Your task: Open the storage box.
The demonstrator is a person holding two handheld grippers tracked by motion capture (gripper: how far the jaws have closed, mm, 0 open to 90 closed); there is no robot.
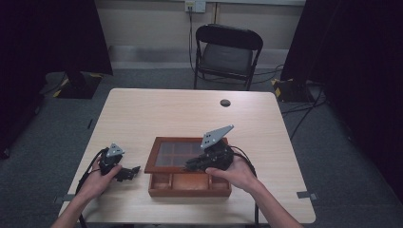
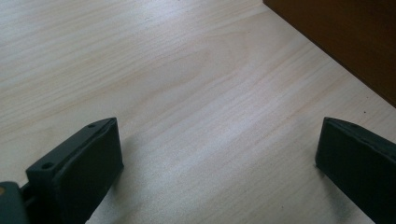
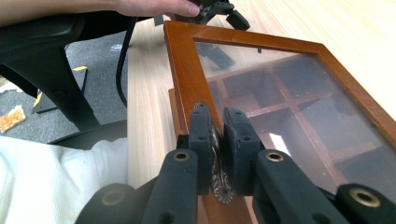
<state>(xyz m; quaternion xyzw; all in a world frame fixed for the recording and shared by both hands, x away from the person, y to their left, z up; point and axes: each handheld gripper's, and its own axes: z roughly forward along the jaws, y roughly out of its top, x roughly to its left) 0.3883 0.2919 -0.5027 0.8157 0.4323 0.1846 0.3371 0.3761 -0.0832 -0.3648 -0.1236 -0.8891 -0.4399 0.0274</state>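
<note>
A brown wooden box (image 1: 189, 190) with several compartments stands near the table's front edge. Its glass-paned lid (image 1: 178, 154) is lifted at the front, and the front row of compartments shows below it. My right gripper (image 1: 191, 166) is shut on the small metal pull (image 3: 219, 184) on the lid's front rail (image 3: 187, 70); its pads (image 3: 201, 135) pinch the pull from both sides. My left gripper (image 1: 133, 172) lies on the table left of the box, open, with bare wood between its jaws (image 2: 217, 135). The box's dark side (image 2: 345, 42) shows beyond it.
The light wooden table (image 1: 190, 109) has a round cable hole (image 1: 225, 102) at the back. A black folding chair (image 1: 228, 52) stands behind the table. A white sleeve (image 3: 46, 177) shows at the lower left of the right gripper view.
</note>
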